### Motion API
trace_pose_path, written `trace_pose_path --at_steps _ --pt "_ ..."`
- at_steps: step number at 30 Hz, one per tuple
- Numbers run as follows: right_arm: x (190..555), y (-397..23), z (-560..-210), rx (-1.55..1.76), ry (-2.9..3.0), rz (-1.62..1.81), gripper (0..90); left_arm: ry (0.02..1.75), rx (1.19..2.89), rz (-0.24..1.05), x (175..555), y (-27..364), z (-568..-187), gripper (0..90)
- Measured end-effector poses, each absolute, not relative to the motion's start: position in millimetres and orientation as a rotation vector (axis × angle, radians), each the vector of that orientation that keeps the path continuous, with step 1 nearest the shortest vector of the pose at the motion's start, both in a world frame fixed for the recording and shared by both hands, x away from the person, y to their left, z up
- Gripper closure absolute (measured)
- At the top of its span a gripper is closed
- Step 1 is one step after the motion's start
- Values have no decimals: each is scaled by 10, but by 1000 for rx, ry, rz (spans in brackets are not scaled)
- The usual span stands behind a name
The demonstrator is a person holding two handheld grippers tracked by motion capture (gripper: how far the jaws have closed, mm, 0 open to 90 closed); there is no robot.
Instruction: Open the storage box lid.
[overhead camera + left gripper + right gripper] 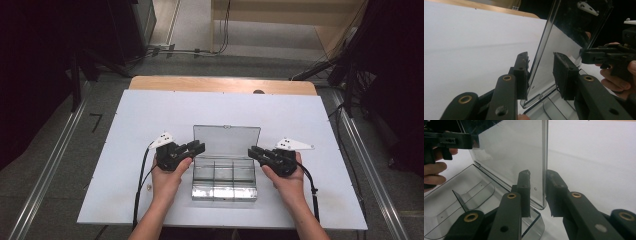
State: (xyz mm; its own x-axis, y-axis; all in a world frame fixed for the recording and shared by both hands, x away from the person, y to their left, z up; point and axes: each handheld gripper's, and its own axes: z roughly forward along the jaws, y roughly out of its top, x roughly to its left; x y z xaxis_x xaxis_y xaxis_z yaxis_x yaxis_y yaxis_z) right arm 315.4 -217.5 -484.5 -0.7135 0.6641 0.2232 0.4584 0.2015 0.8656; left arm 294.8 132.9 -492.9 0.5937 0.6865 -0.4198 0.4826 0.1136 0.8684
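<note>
A clear box (224,176) sits mid-counter (125,165), its lid (226,140) upright. The left tongs (198,147) and right tongs (253,151) straddle the lid's side edges, jaws part open and not yet clamped. Closing the lid probably comes next, calling for an even grip on both edges.

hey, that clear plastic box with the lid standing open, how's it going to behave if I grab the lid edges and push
The lid looks thin and rigid, so it will probably swing on its hinge rather than bend. The box looks empty and light, so it may slide or tip on the smooth table. Glossy plastic could slip between the left claw and right claw.
</note>
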Motion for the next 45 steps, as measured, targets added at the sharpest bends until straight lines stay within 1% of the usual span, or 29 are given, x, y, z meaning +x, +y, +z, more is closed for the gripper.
trace_pose_path --at_steps 9,18,27,36,41,45 --pt "3157 -2174 -4903 1120 2234 1537 753 1073 1547 256 2967 1277 -4949 695" --pt "3181 -2172 -4985 1165 2191 1601 733 1101 1555 239 2995 1278 -4991 706" --pt "3205 -2139 -5049 1244 2164 1609 670 1143 1561 192 3036 1275 -5080 665" --pt "3227 -2146 -5084 1285 2167 1599 630 1176 1562 155 3060 1281 -5125 633" --pt "3240 -2155 -5092 1303 2175 1606 627 1181 1564 145 3060 1285 -5131 631" --pt "3247 -2150 -5098 1316 2183 1595 595 1188 1565 127 3065 1279 -5151 606"
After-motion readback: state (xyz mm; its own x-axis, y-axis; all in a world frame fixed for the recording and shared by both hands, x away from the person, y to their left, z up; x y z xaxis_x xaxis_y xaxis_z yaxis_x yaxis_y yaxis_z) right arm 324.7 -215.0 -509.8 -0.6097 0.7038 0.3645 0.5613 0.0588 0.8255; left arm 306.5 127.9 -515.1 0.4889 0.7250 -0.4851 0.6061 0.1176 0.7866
